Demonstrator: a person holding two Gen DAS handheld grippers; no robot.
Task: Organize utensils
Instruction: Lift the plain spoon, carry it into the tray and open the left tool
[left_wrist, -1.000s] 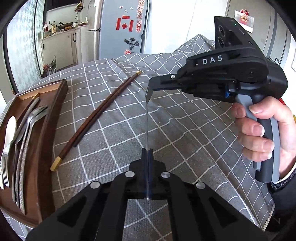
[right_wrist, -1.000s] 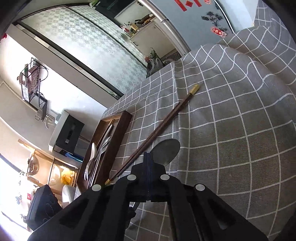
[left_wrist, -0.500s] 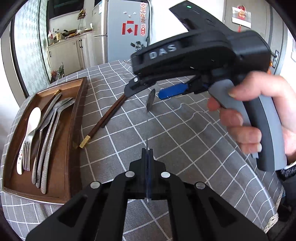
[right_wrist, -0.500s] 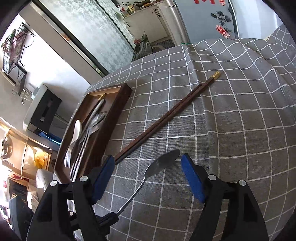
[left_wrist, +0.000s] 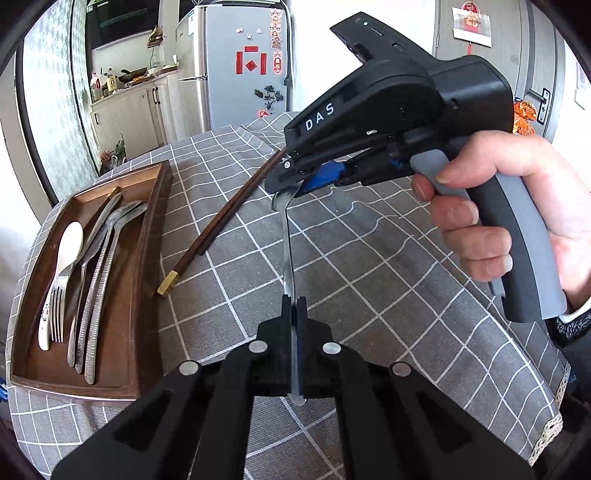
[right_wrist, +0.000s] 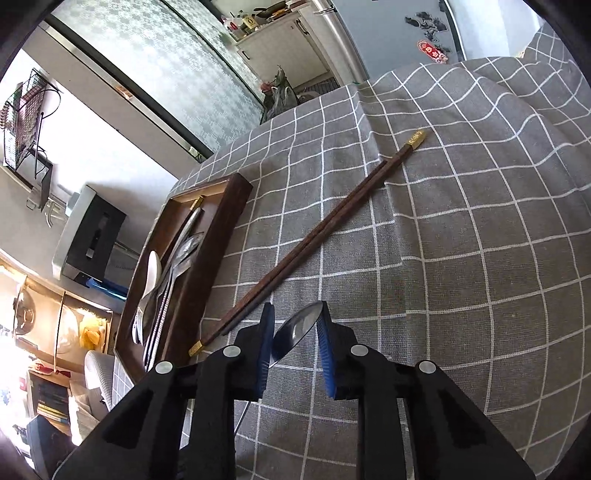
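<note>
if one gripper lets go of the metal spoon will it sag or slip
Probably no sag: the spoon spans straight from the left gripper to the right gripper, whose jaws are closing. Its polished steel likely slips. Held by the handle alone, it may pivot bowl-down.

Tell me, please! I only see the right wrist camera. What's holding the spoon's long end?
Observer: The left gripper is shut on the spoon handle.
Operator: Who holds my gripper?
Observer: A hand grips the right gripper by its grey handle; its jaws are closing on the spoon's bowl.
Operator: Any fork in the tray?
Observer: Yes, one fork lies near the left wall of the tray, beside a white spoon.
</note>
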